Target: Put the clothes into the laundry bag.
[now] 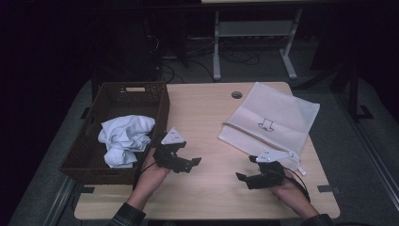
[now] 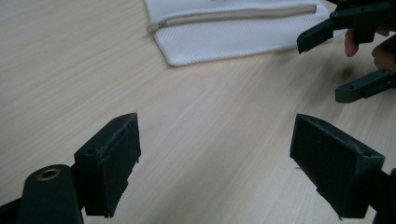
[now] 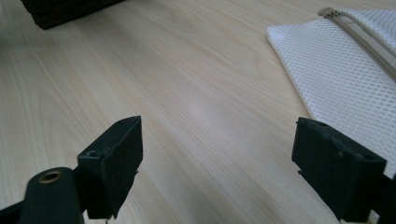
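The mesh bag (image 3: 345, 70) runs off the right gripper view's right edge. The basket (image 3: 65, 11) is cut at its top. The bag's printed mark (image 1: 266, 125) is too small to read.

We look along our right gripper (image 3: 217, 161), its 2 black jaws rising from 7 and 5 o'clock, set wide apart with nothing between them but bare table (image 3: 187, 84). The wood is pale, its grain running from 7 toward 1 o'clock. At 2 to 3 o'clock lies a white mesh bag (image 3: 345, 88), flat on the table, its near edge running down behind the jaw at 5 o'clock. A beige zipper (image 3: 359, 35) crosses the bag at 1 o'clock, its end at the top edge. At 11 o'clock we see a dark woven basket (image 3: 65, 10) corner, well apart from the bag.
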A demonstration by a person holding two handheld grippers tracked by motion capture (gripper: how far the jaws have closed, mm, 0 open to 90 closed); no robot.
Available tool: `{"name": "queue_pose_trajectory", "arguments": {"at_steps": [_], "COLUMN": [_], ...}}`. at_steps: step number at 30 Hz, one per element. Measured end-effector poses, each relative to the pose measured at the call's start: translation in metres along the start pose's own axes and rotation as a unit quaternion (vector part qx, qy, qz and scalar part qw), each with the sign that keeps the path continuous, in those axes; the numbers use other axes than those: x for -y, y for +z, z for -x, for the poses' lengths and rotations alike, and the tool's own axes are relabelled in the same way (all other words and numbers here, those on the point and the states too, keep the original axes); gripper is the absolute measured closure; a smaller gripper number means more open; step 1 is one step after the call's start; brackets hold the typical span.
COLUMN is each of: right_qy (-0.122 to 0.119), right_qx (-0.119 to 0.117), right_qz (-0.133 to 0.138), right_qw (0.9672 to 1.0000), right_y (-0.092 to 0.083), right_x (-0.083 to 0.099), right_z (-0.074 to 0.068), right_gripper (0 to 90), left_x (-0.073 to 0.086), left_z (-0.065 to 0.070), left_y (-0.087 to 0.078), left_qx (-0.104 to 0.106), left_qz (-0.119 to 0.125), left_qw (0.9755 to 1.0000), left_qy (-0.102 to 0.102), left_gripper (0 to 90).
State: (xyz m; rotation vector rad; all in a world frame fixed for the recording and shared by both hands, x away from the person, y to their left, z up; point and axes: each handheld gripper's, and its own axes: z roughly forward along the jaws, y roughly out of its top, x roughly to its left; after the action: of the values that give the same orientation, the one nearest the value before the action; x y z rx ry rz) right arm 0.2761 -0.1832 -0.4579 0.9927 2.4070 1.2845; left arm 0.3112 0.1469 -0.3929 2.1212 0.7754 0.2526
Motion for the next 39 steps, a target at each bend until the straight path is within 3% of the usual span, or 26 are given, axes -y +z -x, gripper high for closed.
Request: {"name": "queue_pose_trajectory", "arguments": {"at_steps": [15,19,39], "right_qy": [0.003,0.004,0.007], "right_qx": [0.005,0.007,0.008], "right_qz": [0.000,0.002,0.000], "right_qw": [1.0000,1.0000,0.9999], "right_y": [0.000,-0.002,-0.002], "right_x": [0.001,0.001,0.002], "right_z": [0.001,0.001,0.002], "right_gripper": [15.1,15.0,15.0], "left_x": [-0.014,-0.018,-0.031], "left_z": [-0.006,-0.008,-0.032], "left_y": [-0.010,-0.012,-0.029], "left_qx": [0.020,0.018,0.012], "left_qz": [0.004,0.001,0.017], "left_qw": [0.9998,0.9997,0.9998], "left_qy": [0.008,0.016,0.006], "left_gripper": [15.5,15.5,15.5]}}
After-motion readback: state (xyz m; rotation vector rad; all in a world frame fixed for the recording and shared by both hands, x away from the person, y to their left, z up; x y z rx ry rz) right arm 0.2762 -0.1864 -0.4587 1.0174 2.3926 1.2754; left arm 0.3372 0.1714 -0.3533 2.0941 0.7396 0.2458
